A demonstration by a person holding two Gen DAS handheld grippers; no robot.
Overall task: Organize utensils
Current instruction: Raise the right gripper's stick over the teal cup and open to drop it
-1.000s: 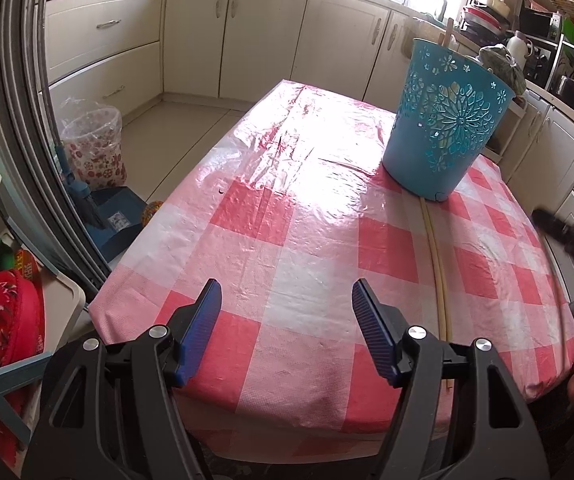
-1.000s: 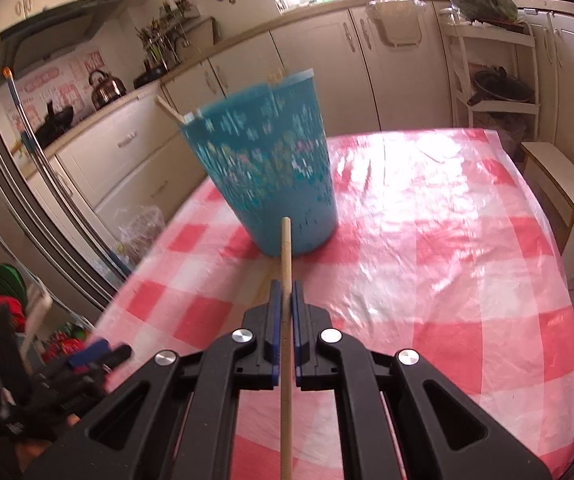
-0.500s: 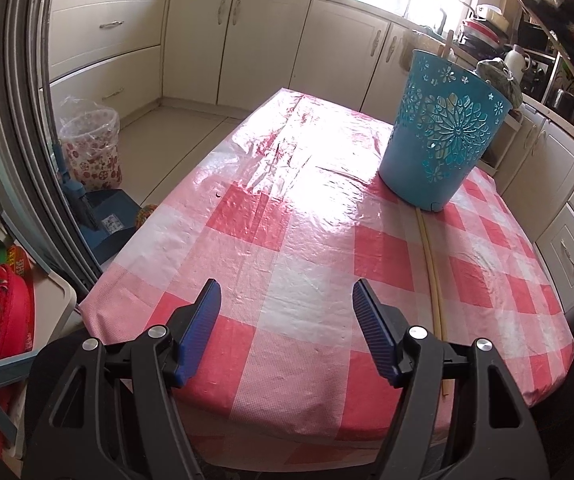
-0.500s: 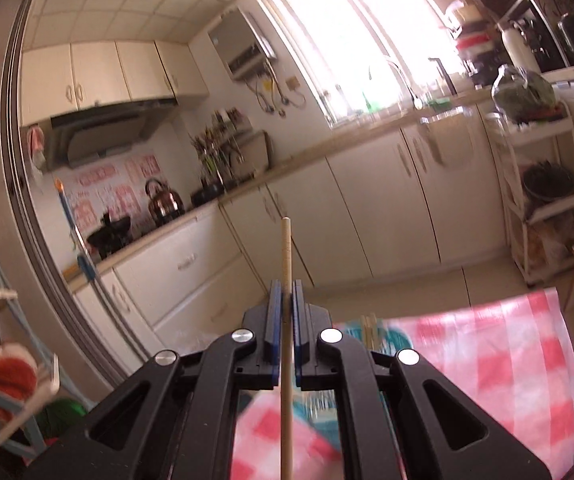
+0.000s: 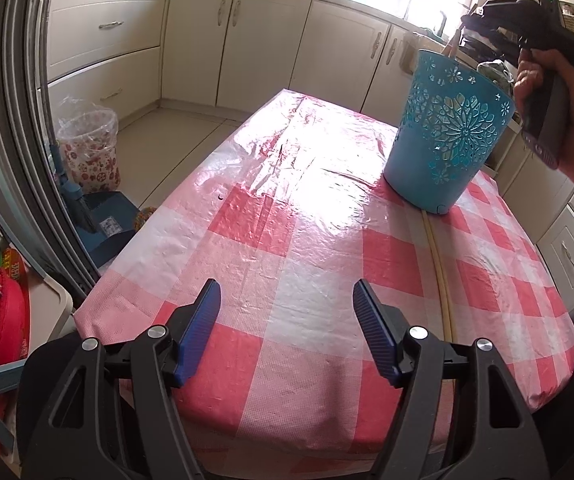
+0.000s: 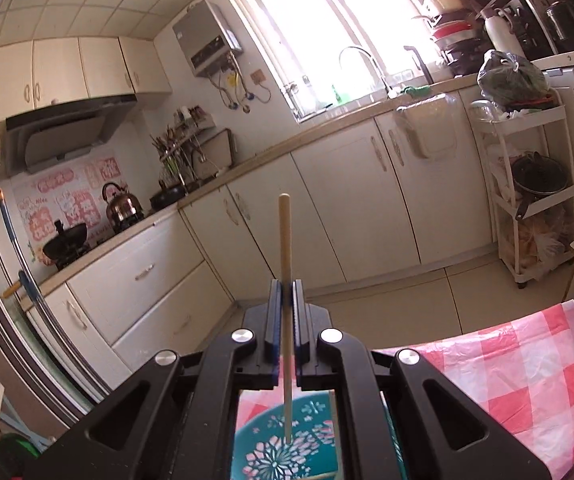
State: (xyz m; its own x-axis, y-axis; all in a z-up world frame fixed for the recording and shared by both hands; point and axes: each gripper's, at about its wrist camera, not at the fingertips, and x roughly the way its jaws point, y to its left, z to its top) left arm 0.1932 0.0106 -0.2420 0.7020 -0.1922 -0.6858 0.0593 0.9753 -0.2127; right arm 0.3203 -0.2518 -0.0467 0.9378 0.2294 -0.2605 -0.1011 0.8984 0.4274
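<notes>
1. My right gripper (image 6: pixel 285 292) is clamped tight on a chopstick (image 6: pixel 284 236); the pale wooden stick runs between the two blue pads, its top end standing above them and its lower end hanging below the gripper body.
2. Through the gap under that gripper I see the open mouth of the blue holder (image 6: pixel 283 446) directly beneath, with the chopstick's lower tip over its inside. I cannot tell whether the tip touches the bottom.
3. At least one other stick already leans inside the holder at its right side.
4. From the left wrist view, the holder (image 5: pixel 449 136) stands upright on the far right part of the tabletop (image 5: pixel 307 240), which wears a pink-and-white checked plastic cloth.
5. My right hand (image 5: pixel 559 120) grips the tool's handle just right of the holder, above its rim.
6. My left gripper (image 5: pixel 287 312) hangs over the near edge of the tabletop with its jaws set wide and nothing between them.
7. One more chopstick (image 5: pixel 439 272) lies flat on the cloth, running from the holder's base toward the near edge, just right of the left gripper's right finger.
</notes>
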